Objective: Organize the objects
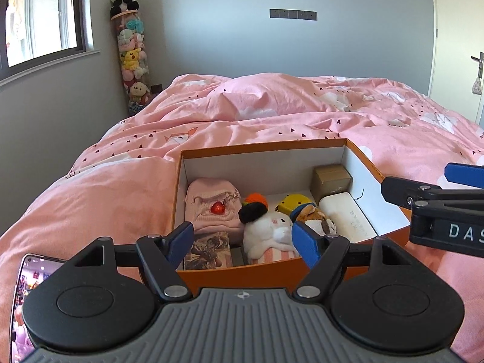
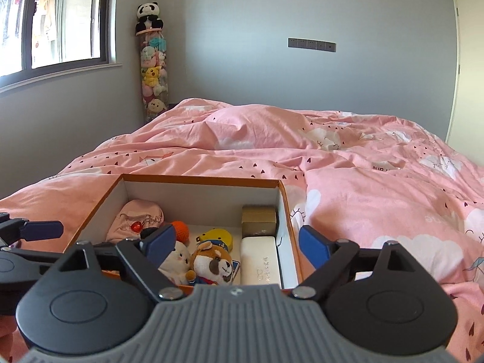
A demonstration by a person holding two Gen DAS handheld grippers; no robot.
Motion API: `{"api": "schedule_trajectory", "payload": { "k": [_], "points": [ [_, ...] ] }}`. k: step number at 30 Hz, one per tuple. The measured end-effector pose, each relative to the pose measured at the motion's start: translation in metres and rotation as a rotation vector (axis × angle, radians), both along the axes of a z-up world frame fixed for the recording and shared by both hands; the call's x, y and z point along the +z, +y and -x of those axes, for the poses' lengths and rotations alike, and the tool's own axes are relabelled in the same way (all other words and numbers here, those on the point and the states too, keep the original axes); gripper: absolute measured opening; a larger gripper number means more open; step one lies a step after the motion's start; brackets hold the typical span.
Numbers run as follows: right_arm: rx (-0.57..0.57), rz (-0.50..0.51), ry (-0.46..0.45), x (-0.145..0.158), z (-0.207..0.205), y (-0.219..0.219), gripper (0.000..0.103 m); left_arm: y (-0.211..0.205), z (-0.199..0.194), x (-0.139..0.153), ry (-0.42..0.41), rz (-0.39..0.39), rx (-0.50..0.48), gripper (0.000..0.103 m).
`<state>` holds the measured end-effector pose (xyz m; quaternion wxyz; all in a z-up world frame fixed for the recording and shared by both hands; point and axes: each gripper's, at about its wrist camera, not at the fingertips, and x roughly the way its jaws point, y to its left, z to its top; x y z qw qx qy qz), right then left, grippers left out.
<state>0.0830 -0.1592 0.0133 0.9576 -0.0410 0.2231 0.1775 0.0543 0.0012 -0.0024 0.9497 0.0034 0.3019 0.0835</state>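
Note:
An orange box (image 1: 263,146) with white inner walls sits on the pink bed; it also shows in the right wrist view (image 2: 199,178). Inside lie a pink pouch (image 1: 211,205), a white plush (image 1: 269,230), a dog plush (image 2: 211,264), a yellow toy (image 2: 217,237), a white case (image 2: 260,263), a gold box (image 2: 258,219) and a picture card box (image 1: 208,249). My left gripper (image 1: 243,237) is open and empty above the box's near edge. My right gripper (image 2: 236,242) is open and empty over the box's near right side.
A pink duvet (image 2: 363,181) covers the bed around the box. A phone (image 1: 22,296) with a lit screen lies at the lower left. A tall clear tube of plush toys (image 2: 152,72) stands in the corner by the window (image 2: 60,21). A door (image 1: 466,45) is at right.

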Motion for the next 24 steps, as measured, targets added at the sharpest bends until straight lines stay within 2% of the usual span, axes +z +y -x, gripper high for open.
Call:
{"api": "schedule_trajectory", "payload": {
  "k": [4, 13, 24],
  "points": [
    [-0.033, -0.009, 0.011, -0.011, 0.000, 0.001, 0.095, 0.005, 0.002, -0.005, 0.001, 0.022, 0.043, 0.087],
    [-0.087, -0.034, 0.145, -0.036, -0.016, -0.006, 0.096, 0.011, 0.000, -0.017, 0.022, 0.040, 0.072, 0.087],
    [-0.086, -0.030, 0.156, -0.039, -0.017, -0.005, 0.096, 0.011, -0.001, -0.021, 0.040, 0.043, 0.083, 0.087]
  ]
}}
